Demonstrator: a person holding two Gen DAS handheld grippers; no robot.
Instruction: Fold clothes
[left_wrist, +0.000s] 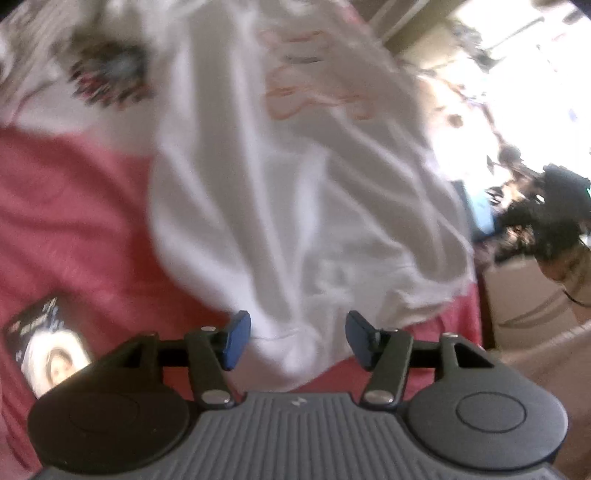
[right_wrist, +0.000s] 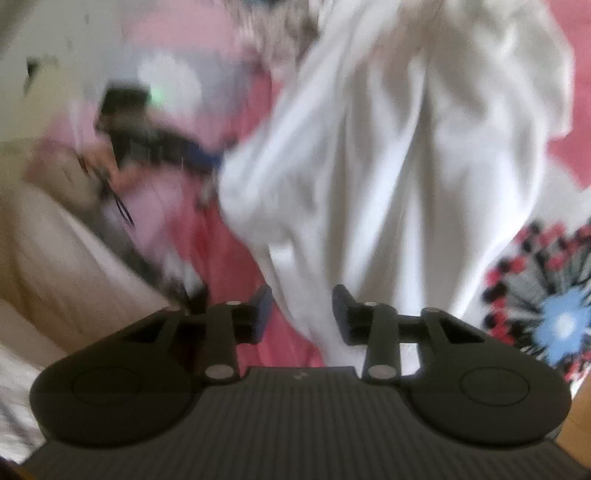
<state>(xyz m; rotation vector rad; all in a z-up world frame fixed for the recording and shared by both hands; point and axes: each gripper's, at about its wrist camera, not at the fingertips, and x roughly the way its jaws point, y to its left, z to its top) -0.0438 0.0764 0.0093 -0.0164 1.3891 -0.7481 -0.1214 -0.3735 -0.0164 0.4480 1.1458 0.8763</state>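
Observation:
A crumpled white garment with a faint pink print lies on a red bed cover. My left gripper is open, and a lower corner of the garment lies between its blue pads without either pad pressing on it. In the right wrist view the same white garment hangs in long folds. My right gripper is open too, with a fold of the white cloth in the gap, loose. The left gripper shows blurred at the garment's left edge in that view.
A white cloth with a red, black and blue flower print lies beside the garment. A printed card or booklet rests on the red cover. A cardboard box stands beyond the bed's right edge. Beige fabric lies at left.

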